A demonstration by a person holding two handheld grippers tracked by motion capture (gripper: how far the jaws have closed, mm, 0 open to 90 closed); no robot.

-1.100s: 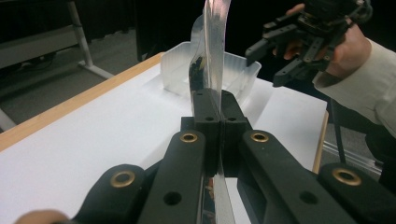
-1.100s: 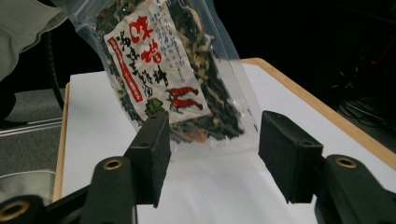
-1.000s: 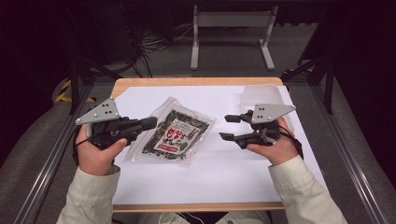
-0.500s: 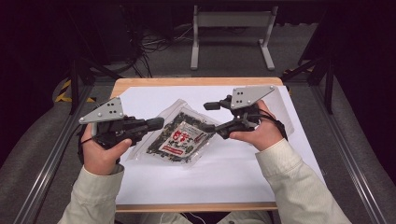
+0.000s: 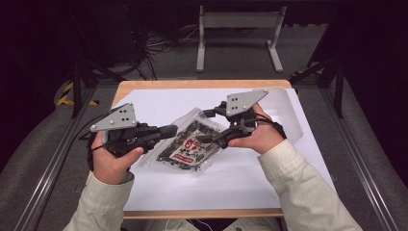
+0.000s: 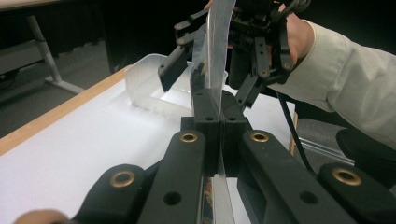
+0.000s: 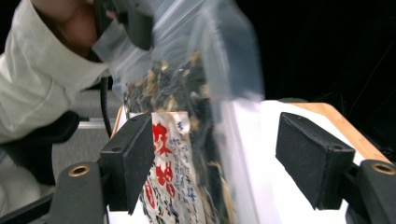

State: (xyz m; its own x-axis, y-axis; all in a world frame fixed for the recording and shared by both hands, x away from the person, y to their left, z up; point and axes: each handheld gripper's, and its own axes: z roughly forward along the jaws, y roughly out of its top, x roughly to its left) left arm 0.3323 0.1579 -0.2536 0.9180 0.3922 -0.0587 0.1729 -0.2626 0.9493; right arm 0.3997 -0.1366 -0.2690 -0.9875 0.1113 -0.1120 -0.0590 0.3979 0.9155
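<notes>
Your left gripper (image 5: 169, 130) is staying clamped: in the left gripper view its two black jaws are pressed flat together with the clear edge of the plastic bag (image 5: 190, 144) pinched between them, and the film is rising straight up out of that pinch. Your right gripper (image 5: 203, 126) is the part that is changing. Over the last second it has been travelling in from open table on your right toward the bag, and it is now arriving at the bag's far corner with its jaws spread wide. In the right gripper view those jaws are standing well apart, with the bag hanging between them; the left pad is sitting just beside the red-and-white printed label and the dark dried contents, while the right pad is holding off with a gap. I cannot tell whether either pad is already touching the film. Beyond the grippers, the bag is lying mostly on the white sheet (image 5: 269, 178) covering the table, between your two hands, its left edge lifted by your left grip. A shallow translucent tray (image 5: 288, 108) is sitting just behind your right hand (image 5: 257, 139), near the table's far right corner. My judgement: with one side held and the other gripper now straddling the bag, you are getting ready to close on it, probably to lift or open it two-handed.
</notes>
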